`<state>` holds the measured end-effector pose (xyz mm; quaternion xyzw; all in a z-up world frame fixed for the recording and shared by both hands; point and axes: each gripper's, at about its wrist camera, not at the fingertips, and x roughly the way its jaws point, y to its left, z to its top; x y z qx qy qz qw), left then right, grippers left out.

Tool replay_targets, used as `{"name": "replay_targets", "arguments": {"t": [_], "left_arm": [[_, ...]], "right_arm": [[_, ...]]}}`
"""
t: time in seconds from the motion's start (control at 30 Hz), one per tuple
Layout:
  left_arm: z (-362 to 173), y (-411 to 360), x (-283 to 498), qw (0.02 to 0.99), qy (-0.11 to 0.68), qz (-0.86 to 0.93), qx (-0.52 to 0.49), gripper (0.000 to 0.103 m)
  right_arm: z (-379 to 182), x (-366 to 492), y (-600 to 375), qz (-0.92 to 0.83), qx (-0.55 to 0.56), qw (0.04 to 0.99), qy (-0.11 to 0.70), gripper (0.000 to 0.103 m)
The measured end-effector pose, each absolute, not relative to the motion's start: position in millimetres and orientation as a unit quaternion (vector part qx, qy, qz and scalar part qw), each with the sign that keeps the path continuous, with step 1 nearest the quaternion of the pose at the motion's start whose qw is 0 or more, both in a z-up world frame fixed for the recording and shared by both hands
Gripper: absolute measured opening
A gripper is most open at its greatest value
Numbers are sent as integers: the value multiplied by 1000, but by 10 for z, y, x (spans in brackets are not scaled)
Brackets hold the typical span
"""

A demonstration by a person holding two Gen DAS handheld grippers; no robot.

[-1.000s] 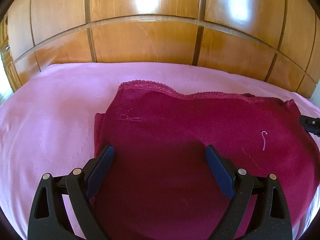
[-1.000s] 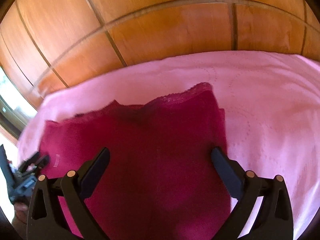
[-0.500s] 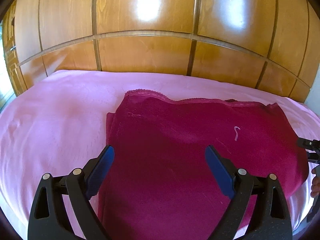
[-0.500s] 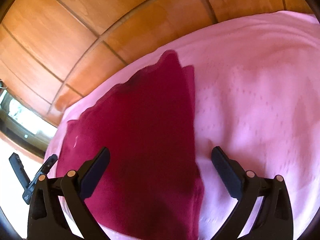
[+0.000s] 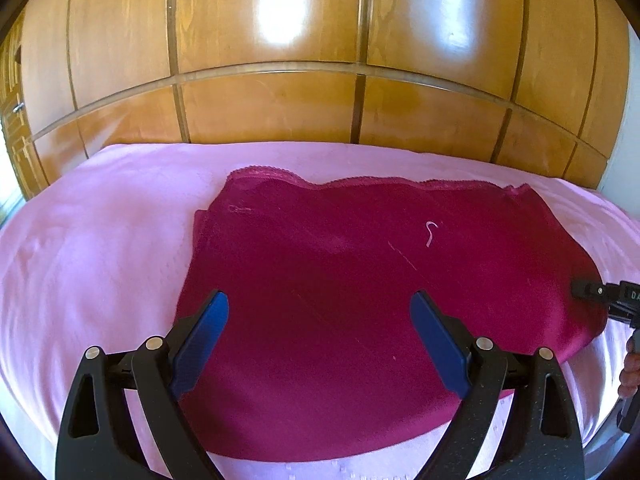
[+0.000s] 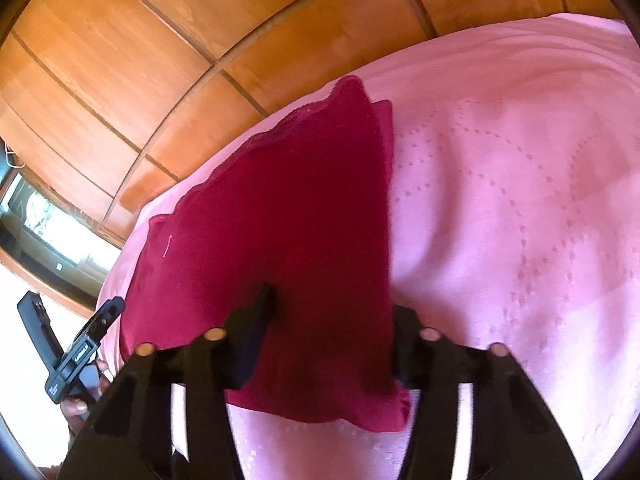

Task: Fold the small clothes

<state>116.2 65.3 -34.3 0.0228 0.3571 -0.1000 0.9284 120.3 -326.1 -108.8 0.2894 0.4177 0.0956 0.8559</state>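
The right gripper [image 6: 332, 320] points down over the near right corner of a dark red garment [image 6: 280, 220], its black jaws closing with the cloth's right edge between them; the motion blur hides whether the pads press the fabric yet. A moment earlier these jaws stood spread wide above the same corner. The left gripper [image 5: 320, 336] hovers above the garment's near edge with its blue-padded jaws held wide apart and nothing between them, as before, though it now sits a little farther back, so that more of the cloth shows. The garment [image 5: 380, 280] lies flat, folded into a broad rectangle, in the middle of a pink bedspread [image 5: 100, 260], its lace-trimmed hem [image 5: 280, 176] along the far side near the bed's far edge. Only the left wrist view shows a small pale thread [image 5: 430, 234] curled on the cloth, and the tip of the right gripper reaching in at the garment's right edge, with fingers of the person's hand [image 5: 630, 368] below it. Only the right wrist view shows the stitched dotted pattern [image 6: 520, 200] in the bedspread on the bare side to the right, a bright window [image 6: 48, 224] at far left, and the left gripper's black body with a hand around it at the lower left. Behind the bed in both views stands a wall of wooden panels [image 5: 280, 100].
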Motion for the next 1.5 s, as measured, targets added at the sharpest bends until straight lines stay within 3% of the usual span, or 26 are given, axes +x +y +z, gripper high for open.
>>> {"name": "replay_targets", "arguments": {"t": [0.13,0.23,0.33,0.4,0.47,0.53,0.67,1.03,1.23,1.5], "left_arm": [[-380,611,1139,925,364,-102,25,91],[-403,591,1136,924,366,-103,30,91],[-422,573,1139,923,368,-103,33,91],[-433,573,1141,923,369,-104,33,91],[-448,571,1140,922,371,-104,33,91],[-465,563,1143,922,372,-102,36,91],[-510,568,1153,919,380,-102,33,91],[-540,731,1207,909,397,-128,-3,89],[-404,1132,1266,893,404,-180,-88,77],[-305,2057,1267,867,389,-196,-242,77]], "right_arm": [[-1080,1182,-3277,97,292,856,416,42],[-1124,1210,-3283,113,308,847,419,62],[-1135,1246,-3240,111,291,851,422,63],[-1134,1268,-3250,109,290,852,423,59],[-1132,1271,-3266,108,289,852,424,42],[-1116,1260,-3261,113,289,851,423,32],[-1014,1241,-3230,110,288,857,413,24],[-365,1357,-2834,149,254,883,365,18],[-21,1572,-2162,220,207,889,345,17],[-149,1832,-998,305,141,864,374,17]]}}
